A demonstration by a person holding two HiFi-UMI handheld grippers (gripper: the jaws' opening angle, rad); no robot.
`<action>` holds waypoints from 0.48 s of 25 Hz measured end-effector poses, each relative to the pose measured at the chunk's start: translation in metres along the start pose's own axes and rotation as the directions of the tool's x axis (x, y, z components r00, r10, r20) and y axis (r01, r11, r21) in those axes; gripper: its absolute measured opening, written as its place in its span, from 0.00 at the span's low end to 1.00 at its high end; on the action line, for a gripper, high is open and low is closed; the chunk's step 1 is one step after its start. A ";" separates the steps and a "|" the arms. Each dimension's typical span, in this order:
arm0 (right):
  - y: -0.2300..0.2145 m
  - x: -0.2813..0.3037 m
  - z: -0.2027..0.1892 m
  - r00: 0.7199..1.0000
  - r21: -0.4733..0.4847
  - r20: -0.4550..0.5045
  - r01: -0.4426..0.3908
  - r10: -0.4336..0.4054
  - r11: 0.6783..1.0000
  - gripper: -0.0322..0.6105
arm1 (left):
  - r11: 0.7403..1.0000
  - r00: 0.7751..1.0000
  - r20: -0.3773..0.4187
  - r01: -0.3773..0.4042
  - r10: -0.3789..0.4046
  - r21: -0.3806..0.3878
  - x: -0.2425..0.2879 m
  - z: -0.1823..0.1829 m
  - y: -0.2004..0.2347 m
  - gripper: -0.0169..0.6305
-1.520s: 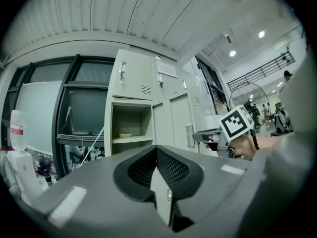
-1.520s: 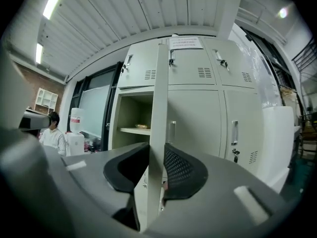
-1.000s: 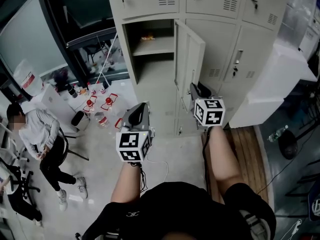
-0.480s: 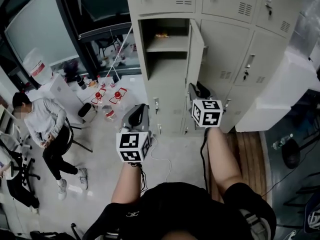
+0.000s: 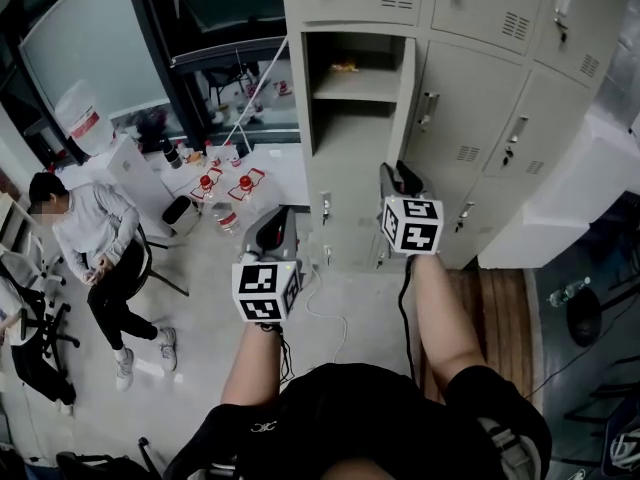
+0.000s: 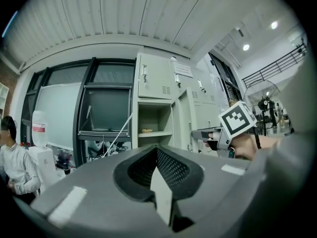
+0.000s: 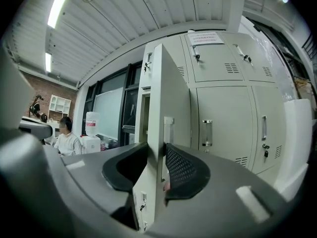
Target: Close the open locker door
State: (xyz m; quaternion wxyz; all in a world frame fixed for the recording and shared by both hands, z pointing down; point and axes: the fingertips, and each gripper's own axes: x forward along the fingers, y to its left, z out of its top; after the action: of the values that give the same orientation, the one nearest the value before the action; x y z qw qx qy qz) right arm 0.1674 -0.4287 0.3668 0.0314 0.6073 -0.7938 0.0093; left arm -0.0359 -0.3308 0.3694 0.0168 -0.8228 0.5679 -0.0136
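The pale grey locker door (image 5: 405,98) stands ajar and edge-on beside its open compartment (image 5: 355,88), which has a shelf inside. My right gripper (image 5: 395,174) is at the door's free edge. In the right gripper view the door (image 7: 168,98) runs between the jaws of that gripper (image 7: 157,155); its pads (image 7: 181,170) touch it and the jaws are opening. My left gripper (image 5: 272,224) hangs in the air left of the door, away from the lockers, jaws together and empty. From the left gripper (image 6: 157,157) view the compartment (image 6: 151,125) and the right gripper (image 6: 200,133) show ahead.
A person (image 5: 90,233) sits on a chair at the left. Bottles and red-and-white objects (image 5: 225,193) lie on the floor near the lockers. A white cable (image 5: 322,310) trails below. White blocks (image 5: 565,203) stand at the right by a wooden floor strip (image 5: 500,308).
The door has swung from wide open to nearly edge-on against the locker, with my right gripper following it. The left gripper has kept its place.
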 end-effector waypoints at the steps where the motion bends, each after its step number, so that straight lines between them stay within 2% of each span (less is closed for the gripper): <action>1: 0.003 0.002 0.000 1.000 -0.001 0.001 0.000 0.000 1.000 0.24 | 1.000 1.000 -0.001 0.000 0.000 0.000 0.000 -0.001 0.003 0.03; 5: 0.019 0.013 0.002 1.000 -0.007 -0.005 -0.015 0.015 1.000 0.24 | 1.000 1.000 -0.002 -0.008 0.008 -0.004 0.002 -0.003 0.019 0.03; 12: 0.046 0.035 0.003 0.998 -0.017 -0.016 0.061 -0.061 0.998 0.24 | 1.000 1.000 -0.005 -0.020 0.020 -0.008 0.004 -0.009 0.050 0.03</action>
State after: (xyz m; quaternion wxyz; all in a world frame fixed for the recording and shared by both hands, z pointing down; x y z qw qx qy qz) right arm 0.1138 -0.4510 0.3668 0.0433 0.6309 -0.7746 0.0066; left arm -0.0814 -0.3527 0.3768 0.0120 -0.8172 0.5761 -0.0133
